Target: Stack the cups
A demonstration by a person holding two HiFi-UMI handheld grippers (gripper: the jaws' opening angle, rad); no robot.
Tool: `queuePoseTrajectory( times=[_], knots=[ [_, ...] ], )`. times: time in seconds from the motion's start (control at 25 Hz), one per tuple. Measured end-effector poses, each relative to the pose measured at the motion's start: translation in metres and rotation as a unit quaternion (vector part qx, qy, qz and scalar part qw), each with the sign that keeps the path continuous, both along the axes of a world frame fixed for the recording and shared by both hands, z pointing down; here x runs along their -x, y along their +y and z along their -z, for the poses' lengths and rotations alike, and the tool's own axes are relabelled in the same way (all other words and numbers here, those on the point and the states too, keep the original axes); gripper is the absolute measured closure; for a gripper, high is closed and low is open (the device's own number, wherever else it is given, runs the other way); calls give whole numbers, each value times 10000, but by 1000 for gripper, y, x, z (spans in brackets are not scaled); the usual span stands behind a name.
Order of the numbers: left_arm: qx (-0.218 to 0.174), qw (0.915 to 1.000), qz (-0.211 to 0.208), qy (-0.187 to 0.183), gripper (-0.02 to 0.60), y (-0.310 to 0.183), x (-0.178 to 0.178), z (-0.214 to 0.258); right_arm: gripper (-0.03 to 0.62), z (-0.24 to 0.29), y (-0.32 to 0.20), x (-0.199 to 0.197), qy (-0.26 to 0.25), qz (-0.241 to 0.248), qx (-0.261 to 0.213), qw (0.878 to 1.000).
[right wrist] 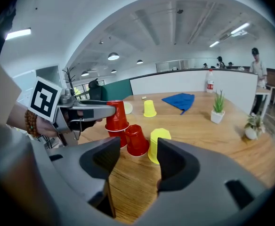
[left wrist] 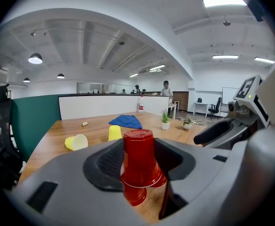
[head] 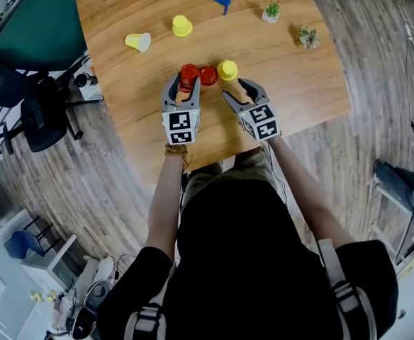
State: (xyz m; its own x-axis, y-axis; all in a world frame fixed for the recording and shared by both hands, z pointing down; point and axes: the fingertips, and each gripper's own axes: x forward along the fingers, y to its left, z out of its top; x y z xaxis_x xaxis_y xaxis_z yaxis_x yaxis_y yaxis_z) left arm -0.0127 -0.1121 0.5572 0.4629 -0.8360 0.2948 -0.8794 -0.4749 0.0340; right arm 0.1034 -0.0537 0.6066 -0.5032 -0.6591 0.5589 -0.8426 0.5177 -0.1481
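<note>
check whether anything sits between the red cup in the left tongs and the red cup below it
Nothing visible does. The held red cup, upside down in the left tongs, hangs directly over the lower red cup. The other red cup stands beside them, not between.

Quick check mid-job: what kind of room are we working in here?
Probably an open-plan office: a black office chair stands beside the wooden table, a long low white partition runs behind it, and ceiling light panels hang overhead.
</note>
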Motion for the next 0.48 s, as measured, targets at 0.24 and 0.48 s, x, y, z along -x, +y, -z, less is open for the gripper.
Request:
queuePoseTrajectory(
  times=[0.24,0.48],
  knots=[
    [-82,9999,-85,-126,359,3,-1,-1,341,-1,1,4,-52,22,96,9999],
    [-149,9994,-116,-279,359,7,0,-4,345,-2,2,9,-47,35,89,9999]
  ],
)
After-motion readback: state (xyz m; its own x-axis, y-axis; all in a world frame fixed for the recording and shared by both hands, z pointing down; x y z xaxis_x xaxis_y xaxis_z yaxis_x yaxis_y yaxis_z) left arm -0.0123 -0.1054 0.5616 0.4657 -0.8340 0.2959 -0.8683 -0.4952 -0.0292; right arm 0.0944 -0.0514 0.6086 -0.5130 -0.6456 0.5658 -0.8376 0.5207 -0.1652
